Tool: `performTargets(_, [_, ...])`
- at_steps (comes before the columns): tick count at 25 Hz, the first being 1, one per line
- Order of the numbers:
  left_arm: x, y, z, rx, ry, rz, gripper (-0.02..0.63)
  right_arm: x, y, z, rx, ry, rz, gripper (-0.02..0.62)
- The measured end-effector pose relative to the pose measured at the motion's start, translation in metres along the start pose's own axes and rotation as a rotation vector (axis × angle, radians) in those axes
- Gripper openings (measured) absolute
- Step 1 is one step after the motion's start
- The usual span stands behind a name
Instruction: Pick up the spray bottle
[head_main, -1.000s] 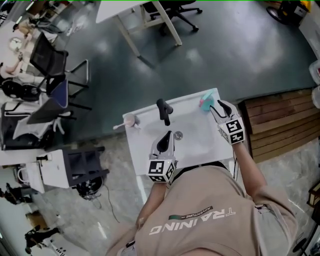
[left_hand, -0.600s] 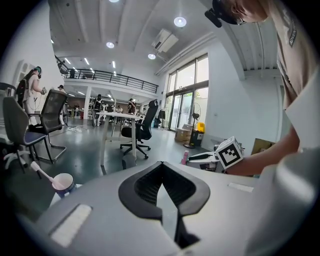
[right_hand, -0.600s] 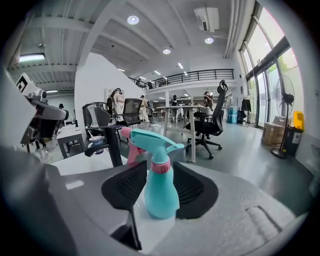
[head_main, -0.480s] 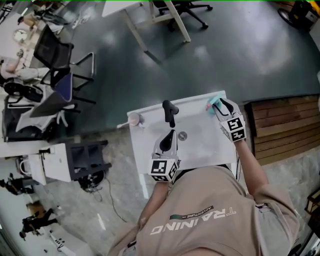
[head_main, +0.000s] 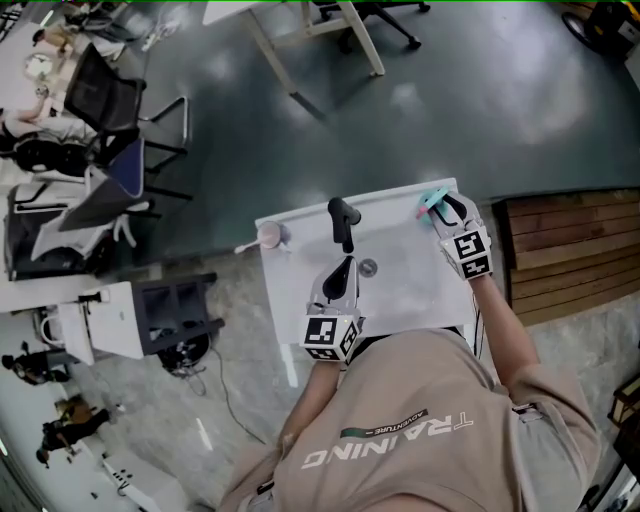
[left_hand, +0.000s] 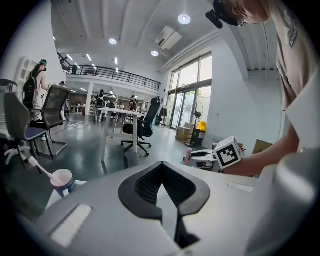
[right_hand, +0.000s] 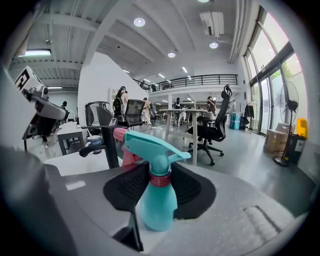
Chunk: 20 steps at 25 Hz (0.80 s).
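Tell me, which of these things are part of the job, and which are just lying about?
In the job:
spray bottle
right hand-held gripper, whose jaws have just been closing with the bottle between them

Lying about:
cup
black faucet
left hand-held gripper, shut and empty

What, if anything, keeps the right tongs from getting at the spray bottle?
Likely yes, they can reach it. The spray bottle stands upright between the right tongs, whose jaws have just been closing around it. Nothing blocks them, though a firm grip isn't evident yet.
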<state>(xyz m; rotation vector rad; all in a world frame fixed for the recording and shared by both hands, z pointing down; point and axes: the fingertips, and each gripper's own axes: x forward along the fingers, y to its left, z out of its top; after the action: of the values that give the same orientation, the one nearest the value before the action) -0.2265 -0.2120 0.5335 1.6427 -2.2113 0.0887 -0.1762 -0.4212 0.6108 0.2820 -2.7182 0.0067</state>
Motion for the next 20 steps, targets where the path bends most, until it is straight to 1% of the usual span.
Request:
performTargets(5, [0.0,0.001,0.0,-0.006,-0.003,-0.009,0.015,-0.001,0.003,0.002,-0.005,0.003,0.005,0.135])
performTargets(13, [-0.007,-0.001,0.008,0.007,-0.038,-0.033,0.015,-0.023,0.007,0.019,-0.002,-0.023,-0.007,0.133])
performTargets(20, [-0.015,0.01,0.017,0.015,-0.084,-0.028,0.015,-0.047,0.02,0.051,-0.035,-0.072,-0.012,0.133])
